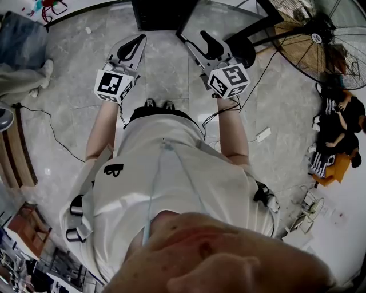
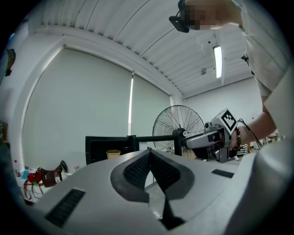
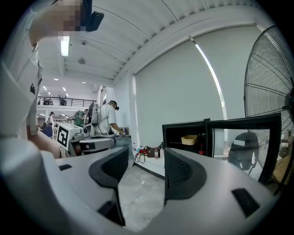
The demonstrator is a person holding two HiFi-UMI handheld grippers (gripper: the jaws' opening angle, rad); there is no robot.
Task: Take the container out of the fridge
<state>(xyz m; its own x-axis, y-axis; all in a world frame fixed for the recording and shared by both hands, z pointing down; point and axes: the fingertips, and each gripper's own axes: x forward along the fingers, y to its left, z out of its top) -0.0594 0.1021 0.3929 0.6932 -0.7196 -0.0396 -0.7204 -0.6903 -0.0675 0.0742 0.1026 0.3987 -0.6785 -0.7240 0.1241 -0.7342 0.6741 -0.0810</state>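
Note:
A small black fridge (image 1: 162, 14) stands on the floor ahead of me, its glass door (image 1: 227, 20) swung open to the right. Inside, on a shelf, sits a yellow container (image 3: 189, 139), which also shows in the left gripper view (image 2: 113, 153). Both grippers are held up well short of the fridge. My left gripper (image 1: 136, 46) is shut with nothing in it, the pads meeting at the tip (image 2: 149, 153). My right gripper (image 1: 207, 41) is open and empty, with a clear gap (image 3: 147, 160) between its jaws. The container's lower part is hidden by the jaws.
A big standing fan (image 1: 320, 34) is right of the fridge door. Cables and a power strip (image 1: 263, 135) lie on the grey floor at my right. Bags and bottles (image 2: 34, 176) sit on the floor left of the fridge. A person (image 3: 108, 117) works in the background.

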